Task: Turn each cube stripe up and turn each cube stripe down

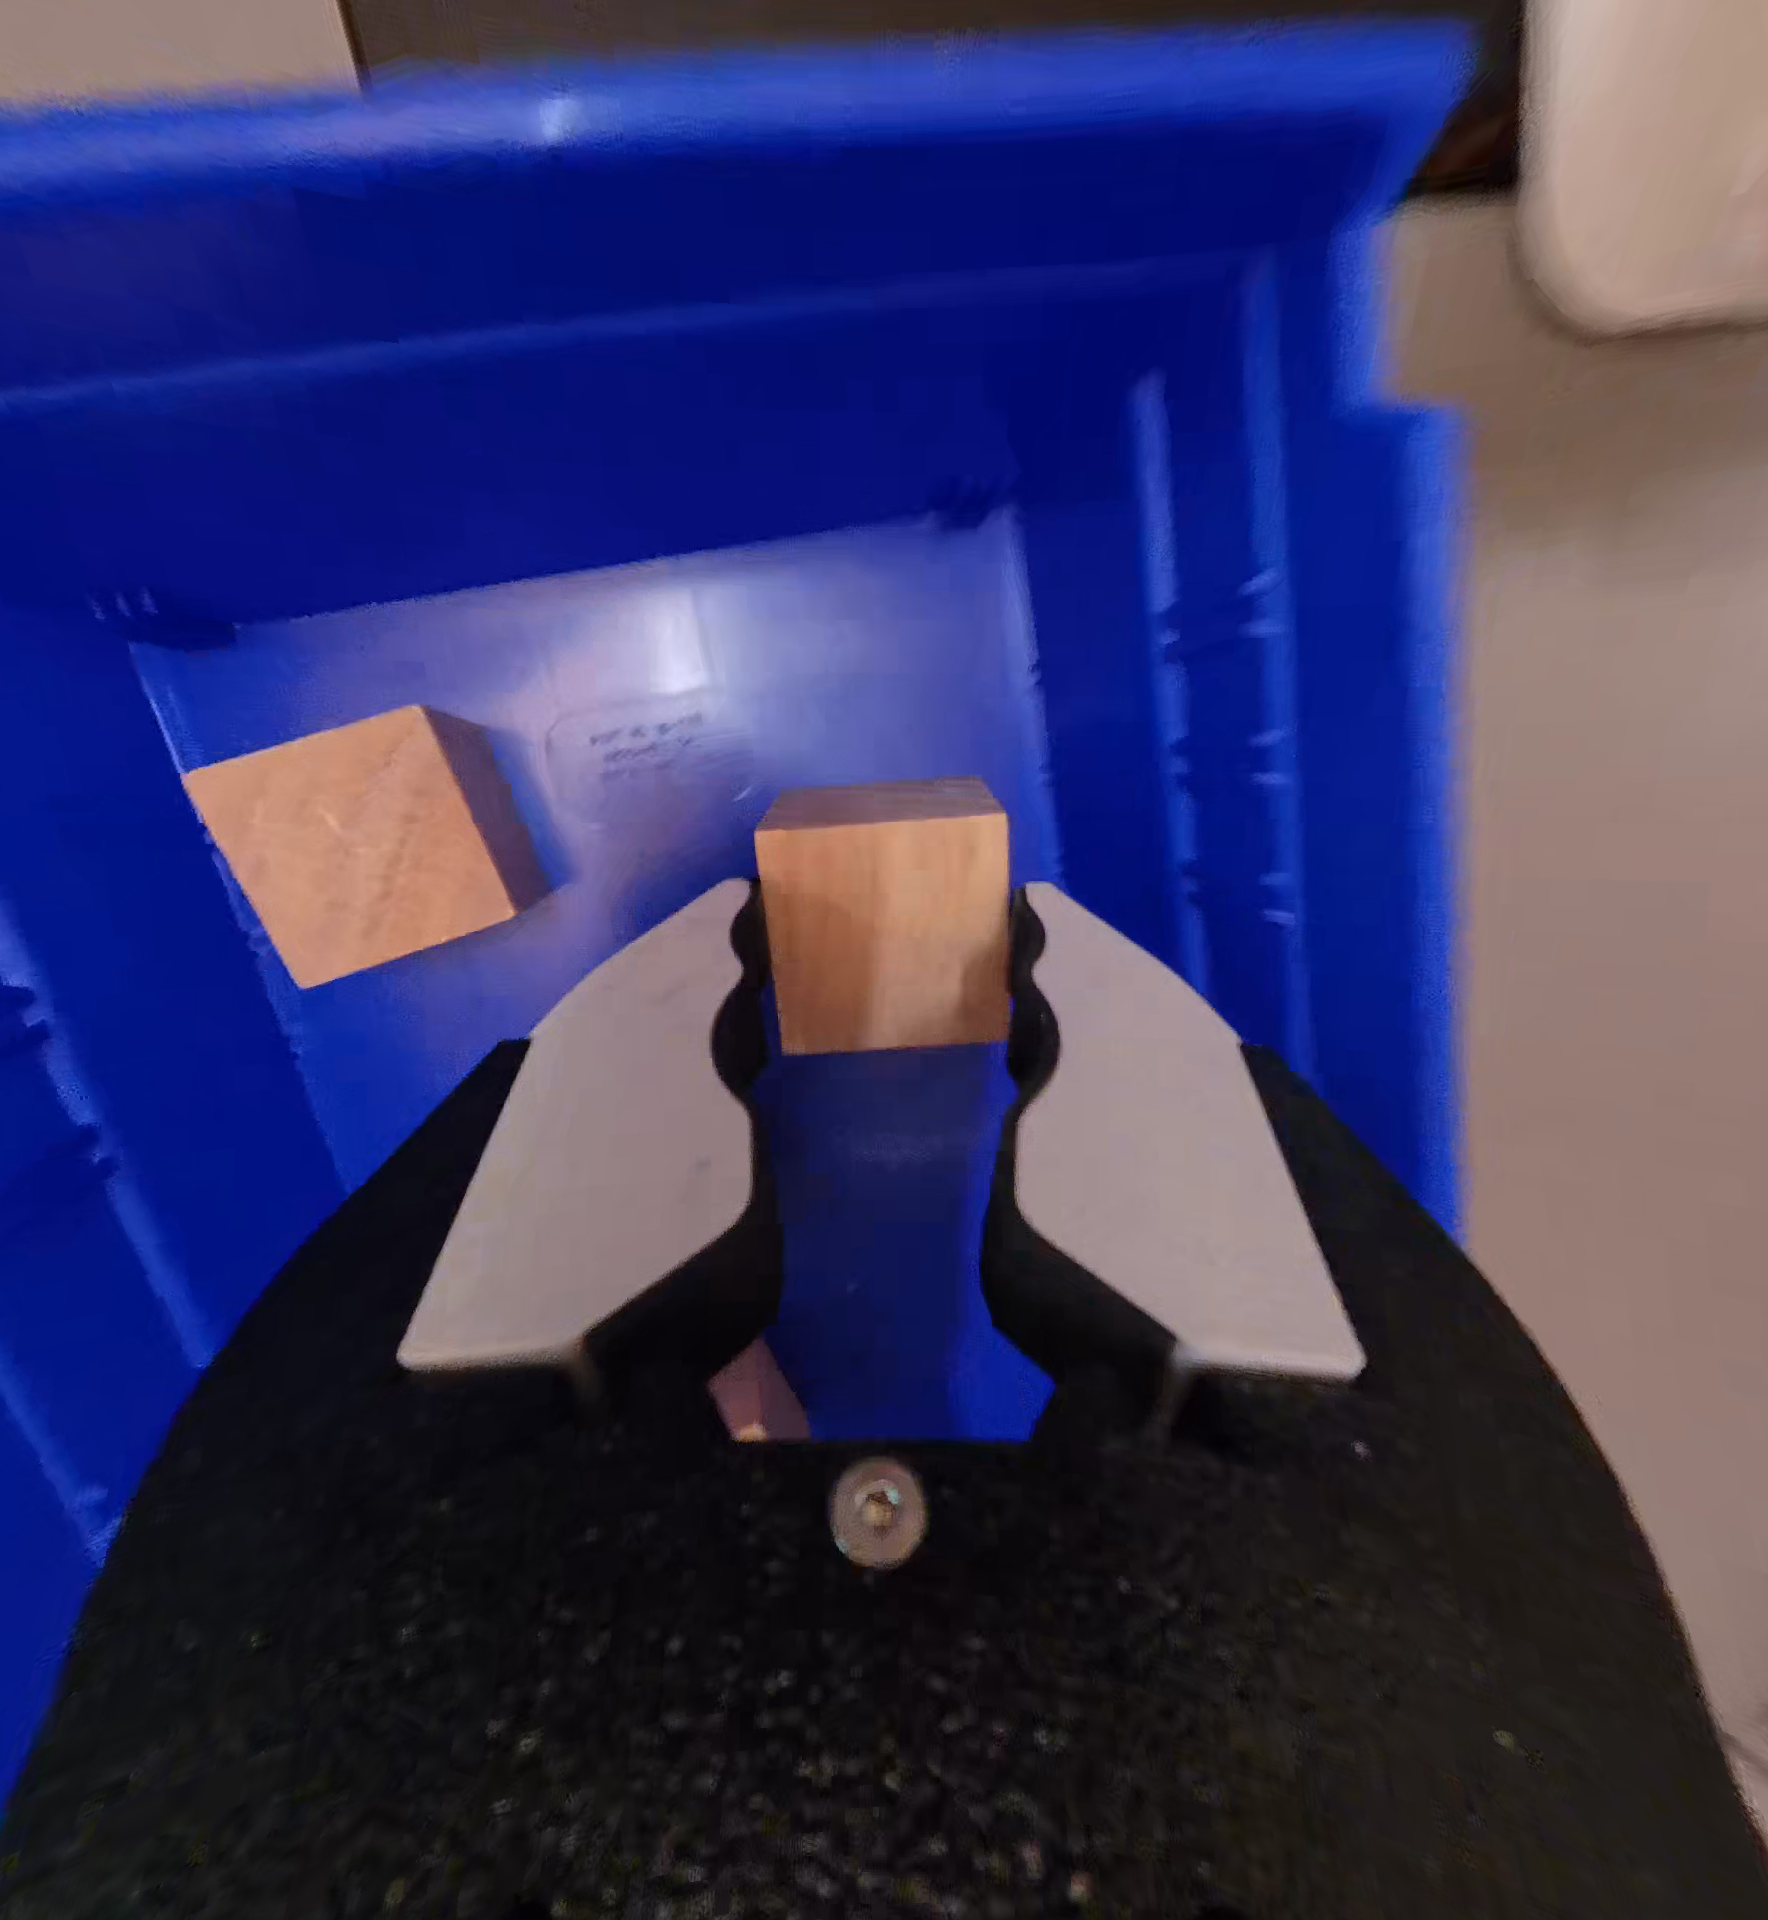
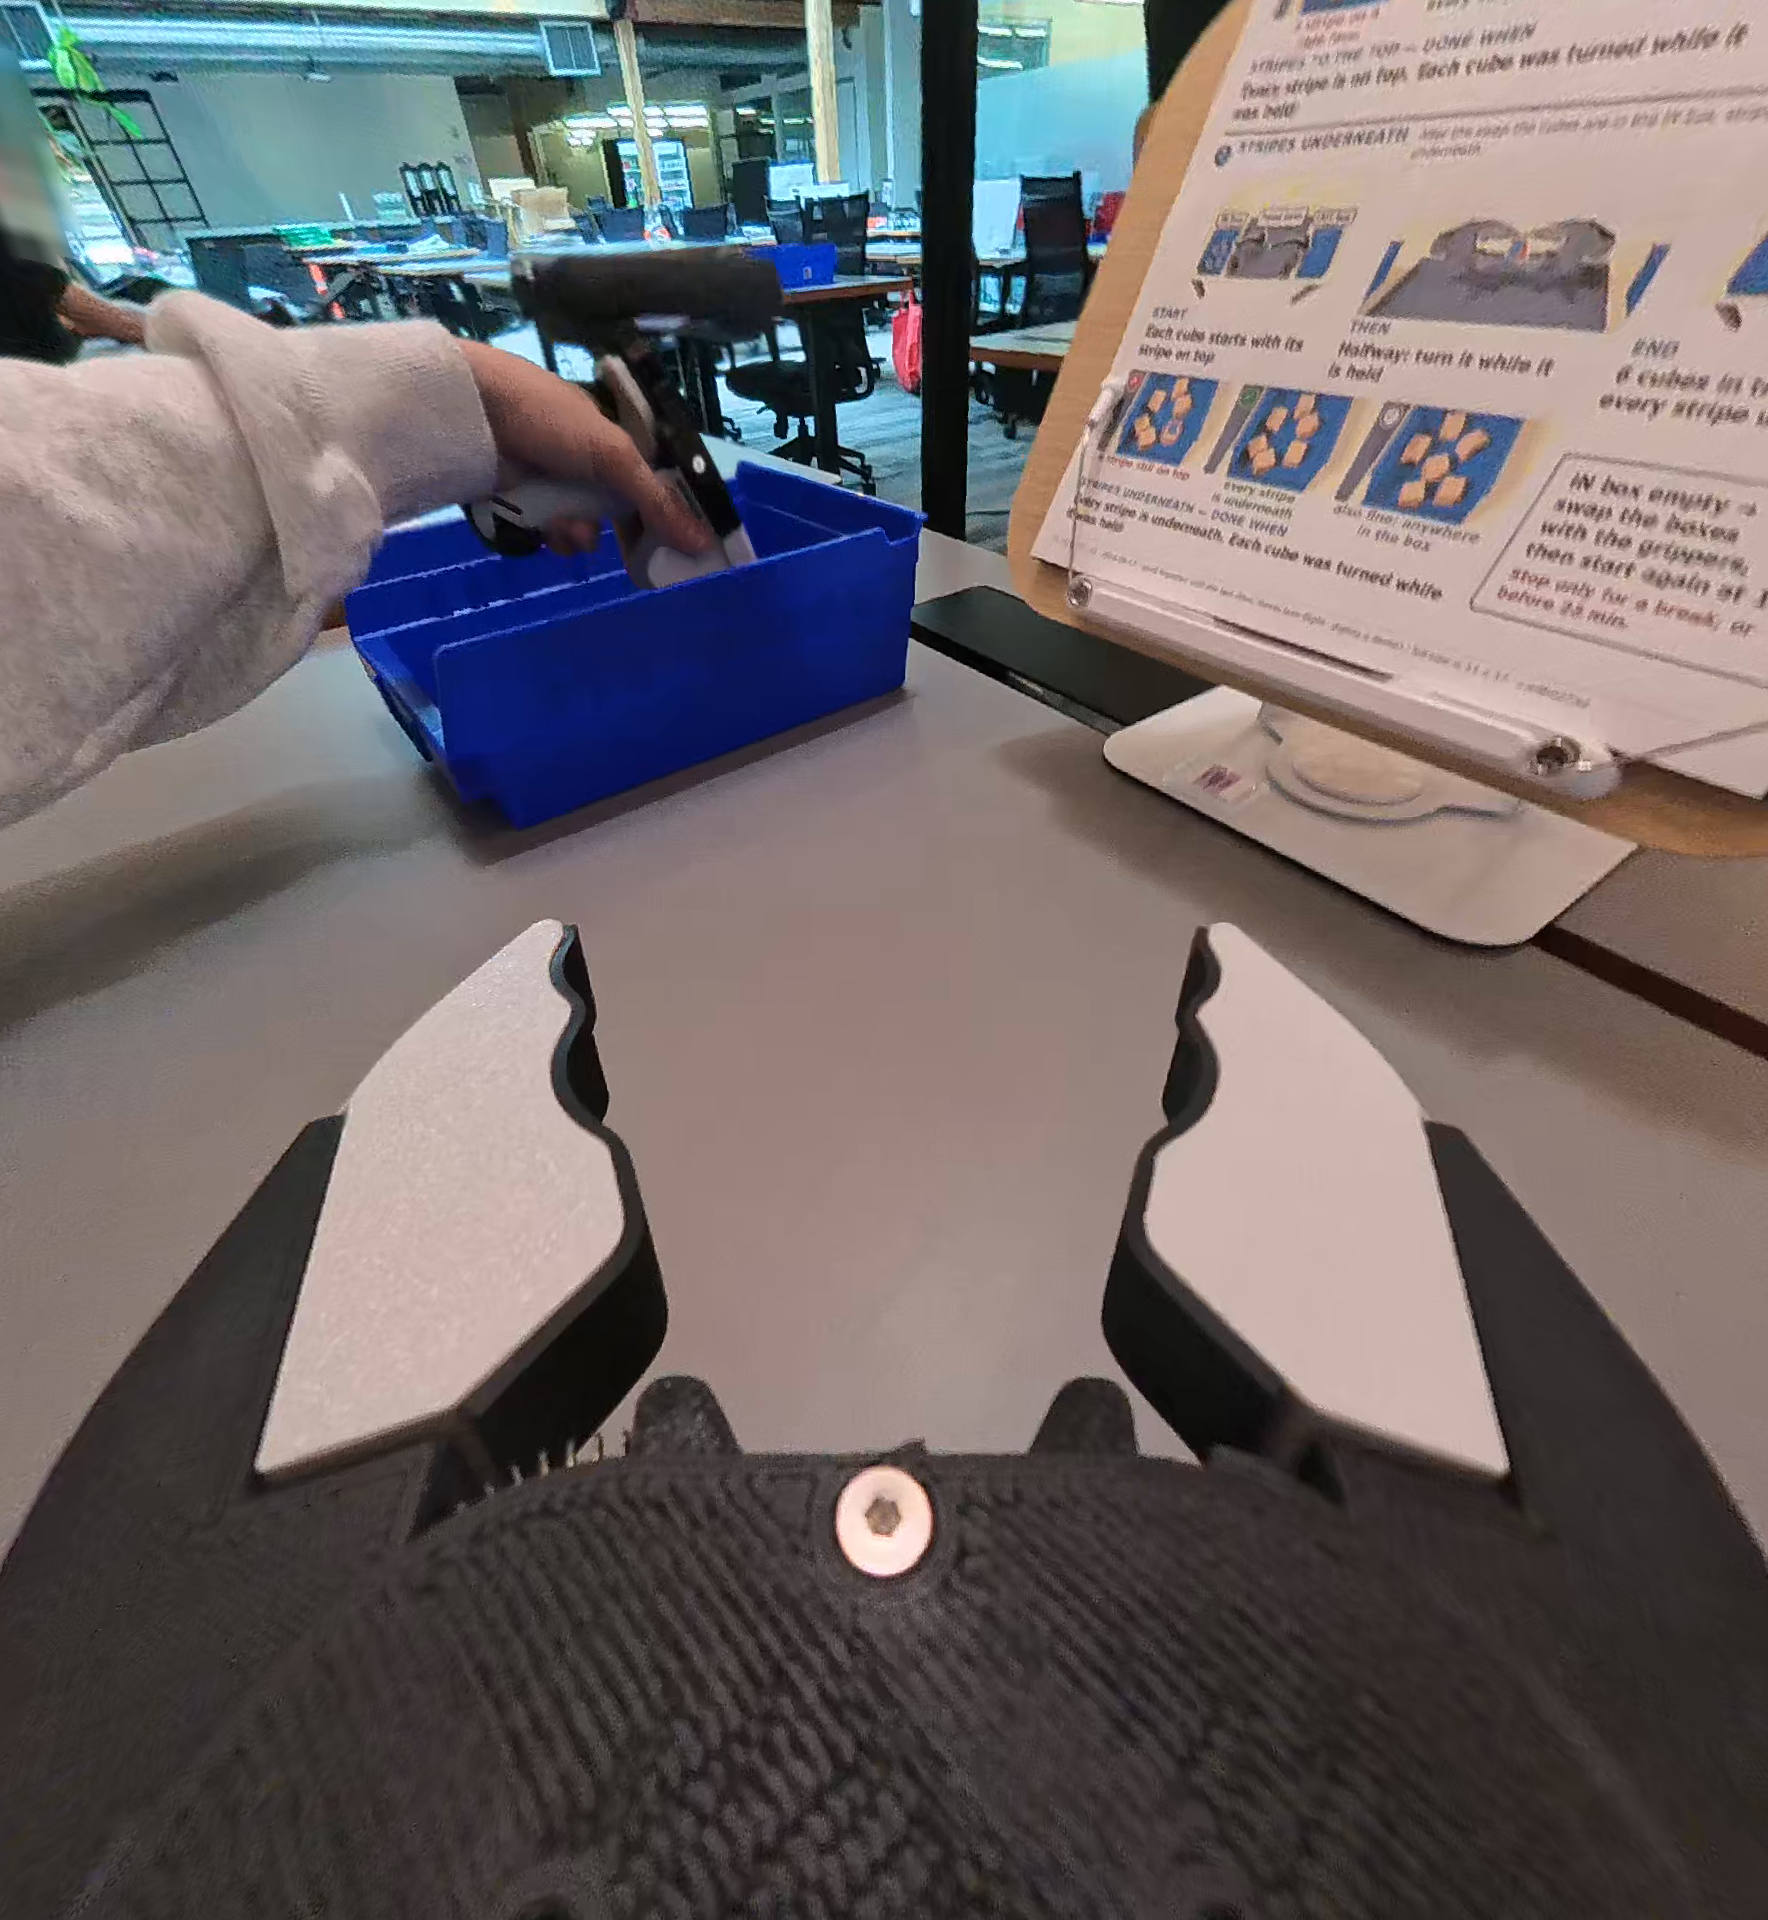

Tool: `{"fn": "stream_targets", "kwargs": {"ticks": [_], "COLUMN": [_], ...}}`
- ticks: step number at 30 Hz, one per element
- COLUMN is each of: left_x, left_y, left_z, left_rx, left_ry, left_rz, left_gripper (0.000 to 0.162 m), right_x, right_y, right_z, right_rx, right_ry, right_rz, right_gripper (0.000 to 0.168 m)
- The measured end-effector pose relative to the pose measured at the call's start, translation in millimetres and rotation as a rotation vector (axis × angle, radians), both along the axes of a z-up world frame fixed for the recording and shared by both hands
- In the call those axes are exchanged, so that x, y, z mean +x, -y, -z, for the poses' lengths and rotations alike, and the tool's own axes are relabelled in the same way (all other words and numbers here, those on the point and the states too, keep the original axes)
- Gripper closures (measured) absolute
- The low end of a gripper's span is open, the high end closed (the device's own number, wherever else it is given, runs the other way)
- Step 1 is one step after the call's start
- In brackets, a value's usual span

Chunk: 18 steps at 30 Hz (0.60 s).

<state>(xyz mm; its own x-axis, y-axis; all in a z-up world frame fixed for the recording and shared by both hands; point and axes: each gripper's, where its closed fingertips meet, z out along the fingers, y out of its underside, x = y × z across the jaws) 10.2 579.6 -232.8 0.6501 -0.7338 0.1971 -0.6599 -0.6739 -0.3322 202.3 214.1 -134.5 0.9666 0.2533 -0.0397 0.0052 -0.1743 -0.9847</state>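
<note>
Cubes: two plain in the blue bin [image 1: 651, 312], a third glimpsed. Your left gripper [image 1: 885, 966] clamps one cube [image 1: 885, 925]; a second cube [image 1: 366, 842] lies beside it. Your right gripper [image 2: 885, 997] gapes wide over the table [image 2: 859, 883].

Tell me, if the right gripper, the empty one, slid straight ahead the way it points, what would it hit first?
Probably nothing soon: the right gripper faces bare grey table. The blue bin lies ahead-left, the white stand ahead-right; depth is unclear.

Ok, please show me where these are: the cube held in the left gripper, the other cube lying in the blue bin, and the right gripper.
held cube [image 1: 885, 935], left wrist view, on its front wooden face.
loose cube [image 1: 360, 847], left wrist view, on its large pale face.
right gripper [image 2: 885, 971], right wrist view, midway between its open fingertips.
</note>
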Motion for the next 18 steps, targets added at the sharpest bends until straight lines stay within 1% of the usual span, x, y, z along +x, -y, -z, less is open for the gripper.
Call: {"fn": "stream_targets", "kwargs": {"ticks": [2,4,6,7,9,11,13,16,18], "left_x": [9,21,30,33,39,48,58,71,80], "left_y": [4,18,46,63,102,143,184,240,269], "left_z": [-36,-86,-139,-161,-195,-216,-225,-232,-228], "left_rx": [-0.011,-0.042,-0.095,-0.120,-0.164,-0.224,-0.294,-0.440,-0.520], "left_ry": [0.214,0.492,0.757,0.856,1.009,1.116,1.199,1.313,1.333], "left_rz": [-0.023,-0.003,0.079,0.134,0.258,0.367,0.461,0.579,0.640], "left_gripper": [0.118,0.118,0.118,0.118,0.118,0.118,0.119,0.119,0.119], "right_x": [-3,-6,-12,-17,-28,-41,-54,-70,-77], "right_y": [-6,-13,-22,-26,-36,-45,-52,-58,-58], "right_z": [-7,-17,-34,-43,-62,-81,-97,-112,-118], "right_rx": [0.026,0.058,0.109,0.139,0.194,0.258,0.323,0.394,0.427], "right_ry": [0.050,0.117,0.181,0.209,0.256,0.314,0.369,0.414,0.431], "right_rz": [-0.014,-0.035,-0.054,-0.068,-0.102,-0.141,-0.178,-0.235,-0.263], "right_gripper": [0.062,0.064,0.066,0.068,0.069,0.071,0.074,0.079,0.082]}}
